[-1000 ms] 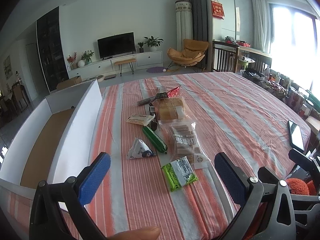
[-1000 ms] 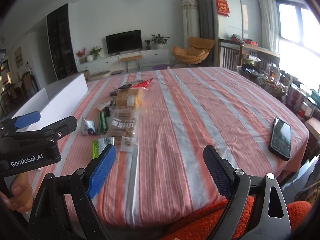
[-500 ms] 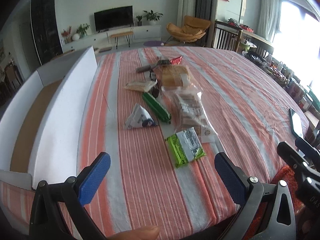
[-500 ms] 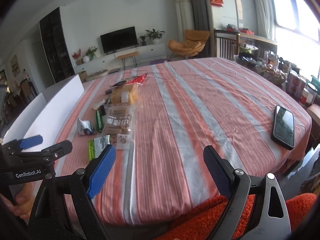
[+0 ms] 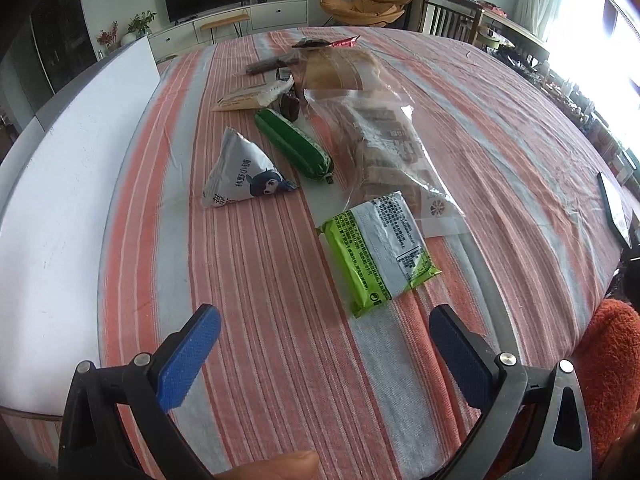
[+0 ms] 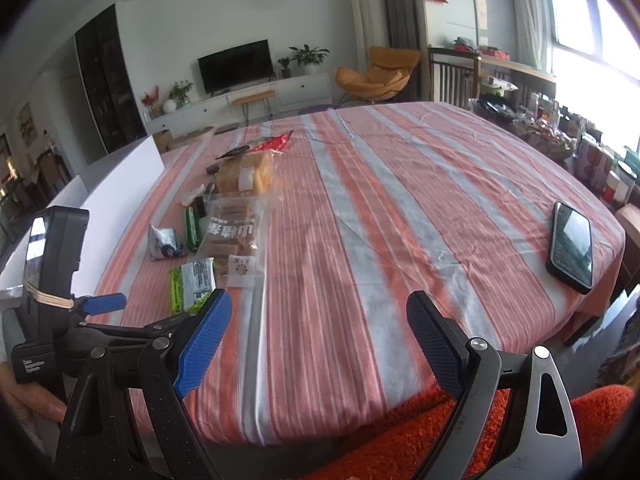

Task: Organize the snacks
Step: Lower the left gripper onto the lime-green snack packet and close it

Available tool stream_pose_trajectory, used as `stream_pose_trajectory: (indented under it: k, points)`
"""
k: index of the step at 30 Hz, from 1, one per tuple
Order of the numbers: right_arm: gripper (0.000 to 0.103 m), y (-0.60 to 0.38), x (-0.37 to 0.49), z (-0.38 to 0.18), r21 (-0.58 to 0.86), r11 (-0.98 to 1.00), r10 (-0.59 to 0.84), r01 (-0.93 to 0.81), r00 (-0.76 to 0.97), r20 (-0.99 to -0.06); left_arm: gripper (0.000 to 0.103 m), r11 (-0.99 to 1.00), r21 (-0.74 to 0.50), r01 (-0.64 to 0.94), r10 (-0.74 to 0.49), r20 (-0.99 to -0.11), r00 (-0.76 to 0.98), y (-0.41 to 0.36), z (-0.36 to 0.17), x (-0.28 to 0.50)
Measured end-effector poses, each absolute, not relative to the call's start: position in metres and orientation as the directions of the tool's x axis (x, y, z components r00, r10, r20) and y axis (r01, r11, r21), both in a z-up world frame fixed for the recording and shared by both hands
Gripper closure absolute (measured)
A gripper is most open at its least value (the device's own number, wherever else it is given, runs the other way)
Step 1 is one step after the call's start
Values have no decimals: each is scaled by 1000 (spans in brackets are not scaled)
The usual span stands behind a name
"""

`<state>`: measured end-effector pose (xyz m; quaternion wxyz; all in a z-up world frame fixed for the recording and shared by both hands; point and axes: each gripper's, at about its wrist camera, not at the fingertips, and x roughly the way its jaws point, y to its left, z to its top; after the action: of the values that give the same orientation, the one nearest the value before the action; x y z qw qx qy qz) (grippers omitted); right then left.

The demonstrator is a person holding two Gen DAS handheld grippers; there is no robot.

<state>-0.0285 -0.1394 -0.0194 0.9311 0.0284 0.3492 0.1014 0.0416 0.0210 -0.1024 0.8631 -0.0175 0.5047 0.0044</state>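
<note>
Several snacks lie in a row on the striped tablecloth. Nearest my left gripper (image 5: 324,344) is a lime-green packet (image 5: 376,252), just beyond its open, empty fingertips. Behind it are a white triangular pouch (image 5: 244,174), a dark green stick (image 5: 294,148), a clear bag of biscuits (image 5: 384,148), a beige packet (image 5: 250,98) and a bread bag (image 5: 340,68). My right gripper (image 6: 320,340) is open and empty over the table's near edge, to the right of the snacks (image 6: 236,236). The left gripper's body (image 6: 60,304) shows at the lower left of the right wrist view.
A white open box (image 5: 64,200) stands along the table's left side. A black phone (image 6: 570,246) lies near the right edge. A red wrapper (image 5: 344,42) lies at the far end of the row. Orange fabric (image 6: 420,440) is under the table's front edge.
My left gripper has moved forward and tilted down toward the lime-green packet. My right gripper has risen a little and shifted slightly. Both stayed open.
</note>
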Motion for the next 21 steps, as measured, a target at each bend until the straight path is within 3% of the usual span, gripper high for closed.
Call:
stream_pose_trajectory:
  k: [21]
  points:
    - [12, -138, -25, -21, 131, 976, 215, -172, 722, -658, 0, 999, -11, -34, 8, -863, 505, 28, -113, 35]
